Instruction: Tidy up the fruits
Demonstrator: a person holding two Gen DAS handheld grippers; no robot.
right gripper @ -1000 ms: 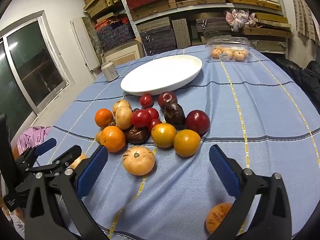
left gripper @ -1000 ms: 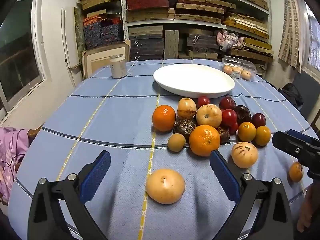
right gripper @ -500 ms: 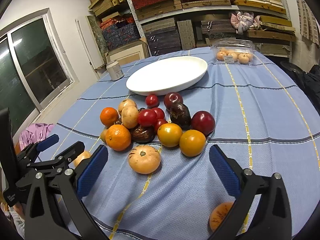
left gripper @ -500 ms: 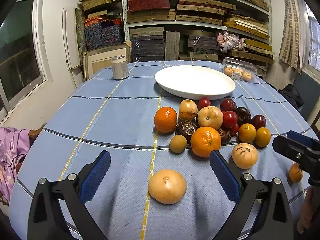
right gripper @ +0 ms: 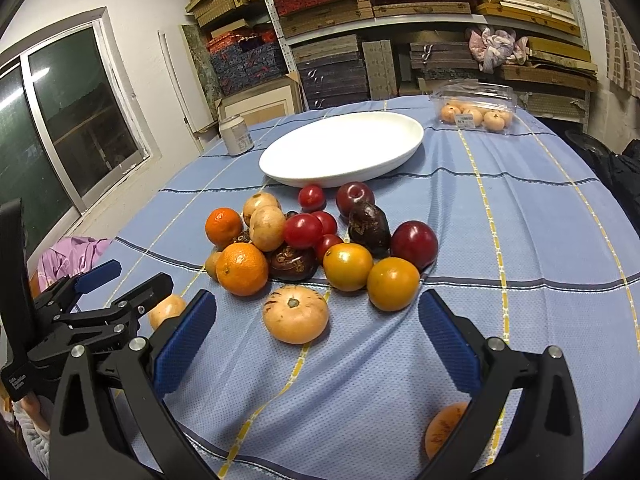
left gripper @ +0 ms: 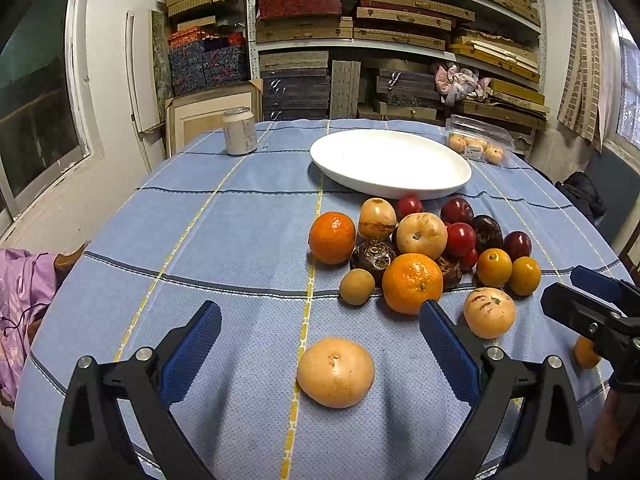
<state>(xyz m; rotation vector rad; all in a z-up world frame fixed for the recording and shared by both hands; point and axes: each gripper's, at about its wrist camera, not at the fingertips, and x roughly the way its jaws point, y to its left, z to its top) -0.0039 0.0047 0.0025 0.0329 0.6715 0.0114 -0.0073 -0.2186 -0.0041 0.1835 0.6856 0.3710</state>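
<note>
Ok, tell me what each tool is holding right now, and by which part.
Nothing is held. The left tool is open around a pale fruit without touching it; the right tool is open and empty.

Blue checked tablecloth point(left gripper: 224, 216), white plate point(left gripper: 390, 162), can point(left gripper: 239, 131), fruit pile point(left gripper: 416, 248) (mixed)

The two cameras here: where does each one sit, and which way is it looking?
Left wrist view: sits on the left tool, facing a pale fruit and the white plate; the right tool shows too.
Right wrist view: sits on the right tool, facing the fruit pile; the left tool shows too.
Shared: plate, pile, can.
</note>
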